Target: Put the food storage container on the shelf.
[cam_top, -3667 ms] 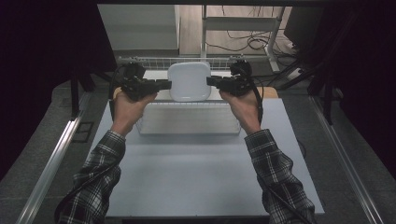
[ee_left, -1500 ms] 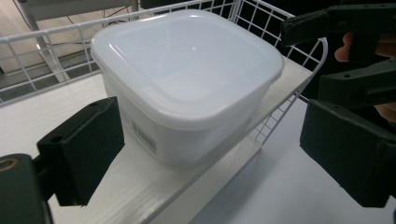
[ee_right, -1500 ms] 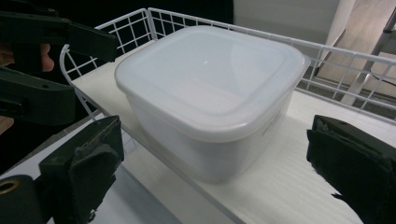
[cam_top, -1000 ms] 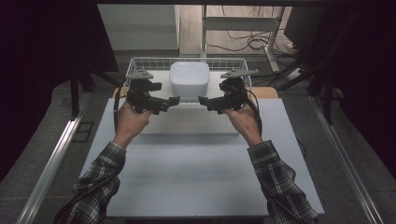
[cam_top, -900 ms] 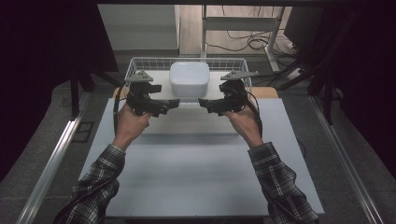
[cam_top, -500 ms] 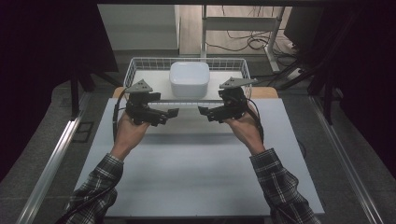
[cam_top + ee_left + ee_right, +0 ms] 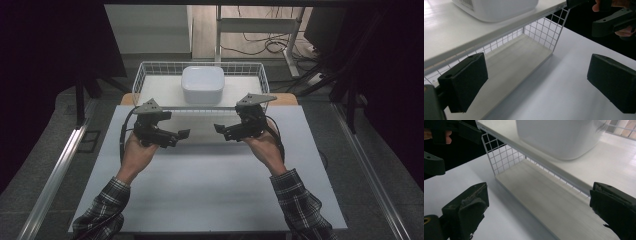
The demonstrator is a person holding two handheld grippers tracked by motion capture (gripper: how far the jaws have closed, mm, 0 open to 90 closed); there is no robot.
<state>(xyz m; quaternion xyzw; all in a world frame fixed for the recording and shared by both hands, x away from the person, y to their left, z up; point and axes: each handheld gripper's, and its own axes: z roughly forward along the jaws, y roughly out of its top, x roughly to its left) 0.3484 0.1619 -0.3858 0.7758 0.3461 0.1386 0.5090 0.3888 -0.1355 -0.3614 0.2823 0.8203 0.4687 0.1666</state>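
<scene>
wire shelf ahead, open table behind

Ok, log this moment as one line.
left tongs: open, empty, above table | right tongs: open, empty | white tub: on shelf in wire basket, untouched

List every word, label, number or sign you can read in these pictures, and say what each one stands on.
No text can be read.
White container in the wire basket: a faint grey ribbed or printed patch on its wall near the top edge of the left gripper view, too blurred to read.
Left hand-held gripper, right hand-held gripper, table: no markings.
</scene>
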